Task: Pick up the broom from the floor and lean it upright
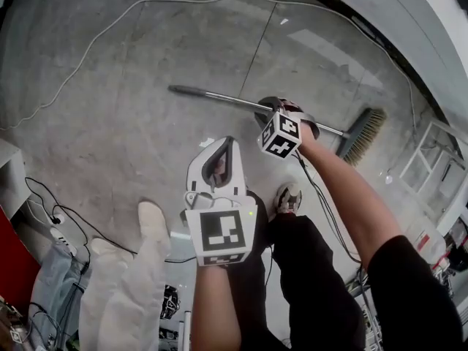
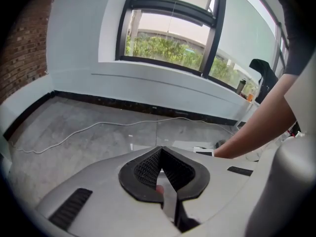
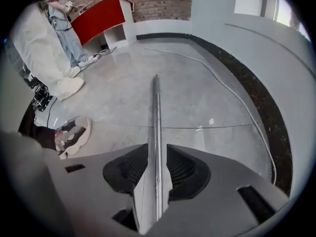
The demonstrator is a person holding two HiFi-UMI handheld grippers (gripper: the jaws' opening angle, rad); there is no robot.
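The broom [image 1: 212, 96] lies flat on the grey, smooth concrete floor [image 1: 110, 137]. Its thin handle [image 3: 156, 107] points to the left, and its brush head [image 1: 363, 133] with stiff straw-coloured bristles is at the right. The right gripper [image 3: 157, 147] stands steeply over the handle, closer to the brush end. Its jaws are apart, and the round shiny metal handle runs between the black ribbed pads [image 3: 127, 169] with a small gap on each side, so it is not pinched. The left gripper [image 2: 162, 151] hangs nearer to the person, apart from the broom, with its jaws closed together on nothing.
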